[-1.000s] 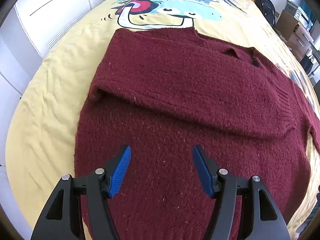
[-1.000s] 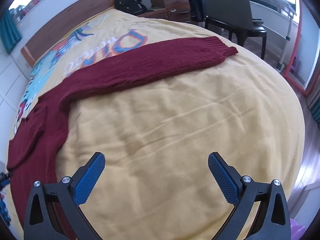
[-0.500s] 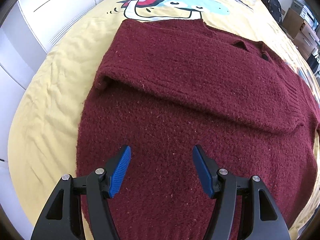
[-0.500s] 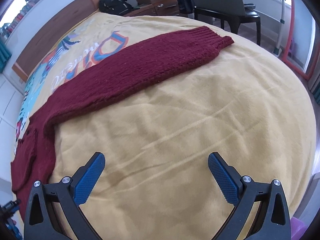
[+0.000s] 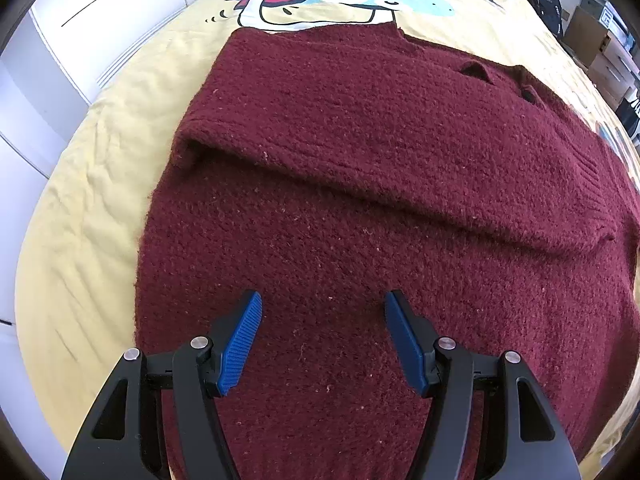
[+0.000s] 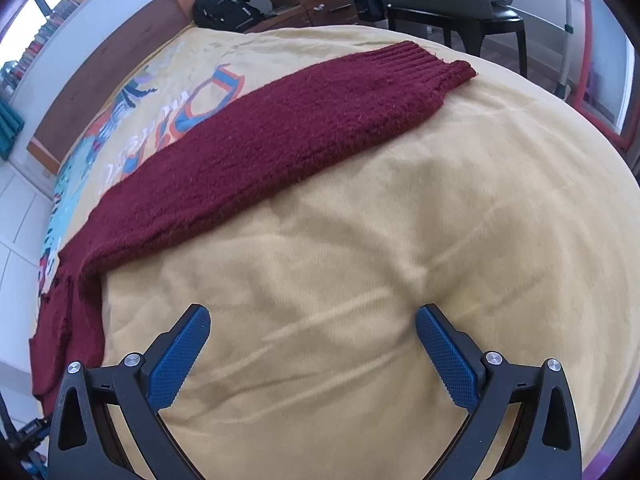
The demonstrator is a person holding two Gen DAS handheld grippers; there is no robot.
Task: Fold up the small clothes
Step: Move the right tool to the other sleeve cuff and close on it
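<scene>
Printed across the yellow bedspread (image 6: 360,264): big cartoon lettering in orange, blue and white, half covered by knitwear and too distorted to read; a cartoon figure in red, white and pale blue at the far end in the left wrist view. No brand tag or label legible on the maroon sweater (image 5: 360,168).

Spread flat on the bedspread, body under the left gripper (image 5: 323,340), one sleeve folded across the chest. Other sleeve (image 6: 280,136) stretched straight out over the lettering, ribbed cuff toward the black chair (image 6: 460,4).

Left gripper: poised low over the sweater's lower body, blue pads apart, nothing between them. Right gripper (image 6: 313,354): hovering above bare bedspread, near the outstretched sleeve but apart from it — jaws wide, empty.

Against the wooden headboard (image 6: 108,60) — a black backpack (image 6: 224,8).
</scene>
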